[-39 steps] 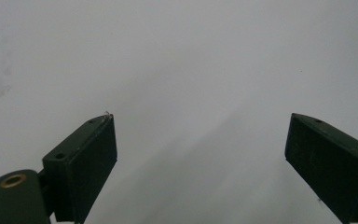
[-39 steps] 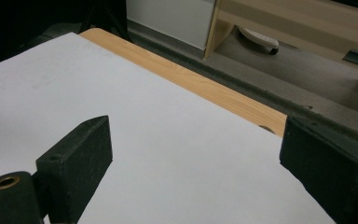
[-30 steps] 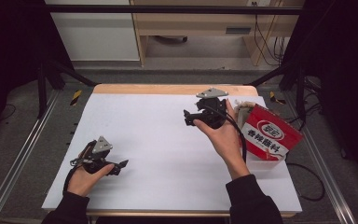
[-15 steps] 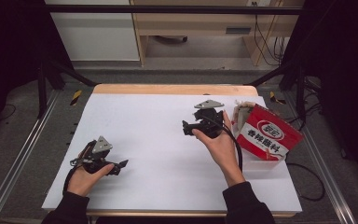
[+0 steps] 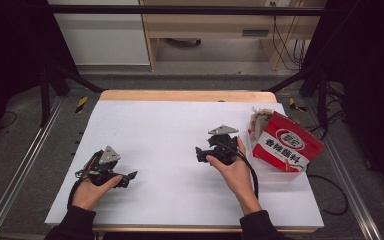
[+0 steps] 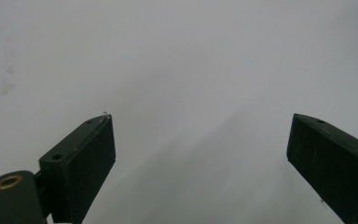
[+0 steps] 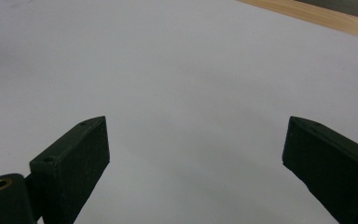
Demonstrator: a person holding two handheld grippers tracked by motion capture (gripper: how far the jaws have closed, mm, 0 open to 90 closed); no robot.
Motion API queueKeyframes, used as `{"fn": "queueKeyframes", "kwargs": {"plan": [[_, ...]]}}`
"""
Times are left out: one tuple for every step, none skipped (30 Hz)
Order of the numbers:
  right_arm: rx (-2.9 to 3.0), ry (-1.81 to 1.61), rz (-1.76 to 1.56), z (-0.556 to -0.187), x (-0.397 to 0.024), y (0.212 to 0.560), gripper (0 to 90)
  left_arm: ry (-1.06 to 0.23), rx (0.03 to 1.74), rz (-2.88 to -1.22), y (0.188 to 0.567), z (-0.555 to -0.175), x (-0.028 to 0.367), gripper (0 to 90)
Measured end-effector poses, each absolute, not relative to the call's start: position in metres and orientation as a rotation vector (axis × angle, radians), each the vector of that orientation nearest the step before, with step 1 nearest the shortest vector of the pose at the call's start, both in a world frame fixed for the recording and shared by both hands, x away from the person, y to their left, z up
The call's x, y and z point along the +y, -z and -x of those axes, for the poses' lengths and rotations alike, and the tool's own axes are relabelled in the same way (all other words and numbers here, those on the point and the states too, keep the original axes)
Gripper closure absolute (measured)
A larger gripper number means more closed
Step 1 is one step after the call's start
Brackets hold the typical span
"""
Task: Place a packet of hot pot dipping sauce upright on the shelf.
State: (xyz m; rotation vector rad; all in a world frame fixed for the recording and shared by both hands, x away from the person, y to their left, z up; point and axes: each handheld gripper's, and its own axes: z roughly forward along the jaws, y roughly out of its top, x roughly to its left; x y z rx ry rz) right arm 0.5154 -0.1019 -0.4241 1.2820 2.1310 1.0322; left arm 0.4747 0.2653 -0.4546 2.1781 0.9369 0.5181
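White sheet covers the surface (image 5: 170, 130), wood edge showing at the far side. Left gripper (image 5: 130, 176) sits near the front-left corner, jaws apart, nothing between. Right gripper (image 5: 200, 152) right of centre, jaws apart, nothing between, just beside the red snack bag (image 5: 287, 145) lying in a clear tray at the right edge. Dark room, grey floor (image 5: 25, 150), metal rails, cables on the right
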Motion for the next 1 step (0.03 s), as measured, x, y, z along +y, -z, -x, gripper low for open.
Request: {"fn": "queueKeyframes", "kwargs": {"plan": [[2.133, -1.024, -1.281, -0.5149, -0.1021, 0.426, 7.7, -0.521, 0.94, -2.179, 0.4544, -0.475, 0.2651, 7.5]]}}
